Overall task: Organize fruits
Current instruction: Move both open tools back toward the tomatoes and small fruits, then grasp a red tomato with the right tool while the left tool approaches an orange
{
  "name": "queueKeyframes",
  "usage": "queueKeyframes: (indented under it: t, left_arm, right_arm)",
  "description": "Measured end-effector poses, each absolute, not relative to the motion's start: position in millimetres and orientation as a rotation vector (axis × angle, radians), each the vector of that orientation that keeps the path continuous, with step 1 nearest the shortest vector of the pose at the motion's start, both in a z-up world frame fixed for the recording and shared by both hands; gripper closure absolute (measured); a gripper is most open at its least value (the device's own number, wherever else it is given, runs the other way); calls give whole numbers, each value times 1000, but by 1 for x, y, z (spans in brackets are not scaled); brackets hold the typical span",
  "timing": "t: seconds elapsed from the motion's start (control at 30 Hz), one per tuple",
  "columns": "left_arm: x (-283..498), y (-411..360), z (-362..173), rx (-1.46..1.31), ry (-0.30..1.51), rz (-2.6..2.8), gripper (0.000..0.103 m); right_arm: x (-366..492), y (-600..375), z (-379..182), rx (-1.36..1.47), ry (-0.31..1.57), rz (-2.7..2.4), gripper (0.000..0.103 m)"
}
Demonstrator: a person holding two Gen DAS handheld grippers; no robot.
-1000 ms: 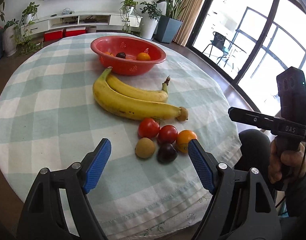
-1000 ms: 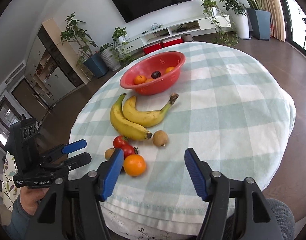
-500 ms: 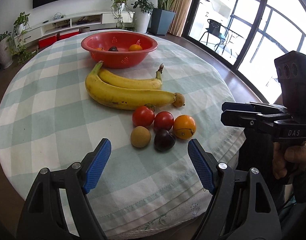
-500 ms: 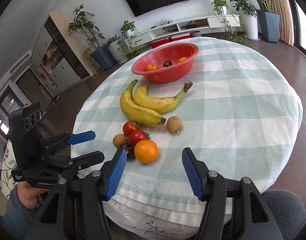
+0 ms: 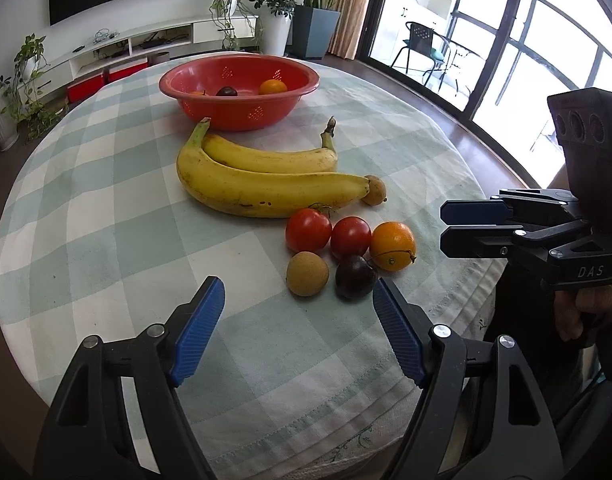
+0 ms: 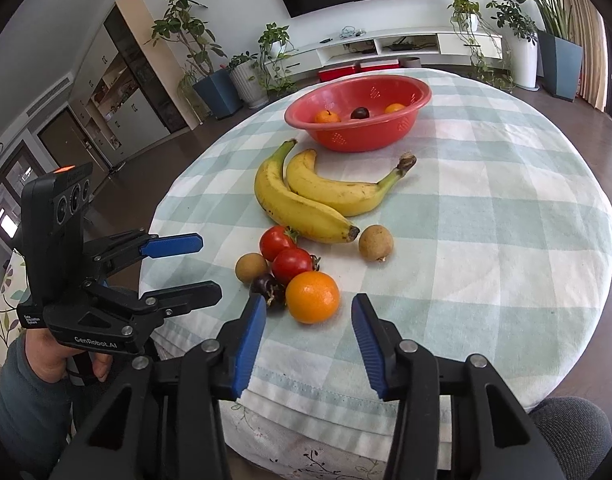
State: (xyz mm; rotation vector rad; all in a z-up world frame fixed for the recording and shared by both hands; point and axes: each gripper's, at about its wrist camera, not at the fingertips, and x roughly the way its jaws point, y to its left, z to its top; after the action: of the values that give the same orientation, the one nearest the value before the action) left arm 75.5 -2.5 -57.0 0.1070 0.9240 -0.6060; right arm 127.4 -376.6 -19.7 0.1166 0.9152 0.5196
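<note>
Round table with checked cloth (image 6: 486, 240) fills centre frame. Red bowl (image 6: 360, 128) sits upper centre; two bananas (image 6: 306, 204) below it. Orange (image 6: 312, 297) lies lower centre. Right gripper (image 6: 308, 332): jaws closing, nothing between. Left gripper (image 5: 297, 320): jaws apart and closing slightly, empty.

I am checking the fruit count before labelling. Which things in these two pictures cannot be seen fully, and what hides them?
- Left wrist view: the left orange in the red bowl is mostly behind the bowl's rim.
- Right wrist view: the dark plum is partly behind the tomato and orange.
- Both views: the bowl's bottom is hidden by its wall.
</note>
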Motion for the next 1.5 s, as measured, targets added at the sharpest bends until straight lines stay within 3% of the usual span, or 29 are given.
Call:
queueKeyframes:
  t: [0.73,1.5]
  left_arm:
    - [82,23,-62,-6,913,-589,28]
    - [73,6,-66,48,914,-661,27]
  right_arm:
    - [184,-316,-30,-130,1123,557,60]
    - [228,-324,-47,79,1383,640,58]
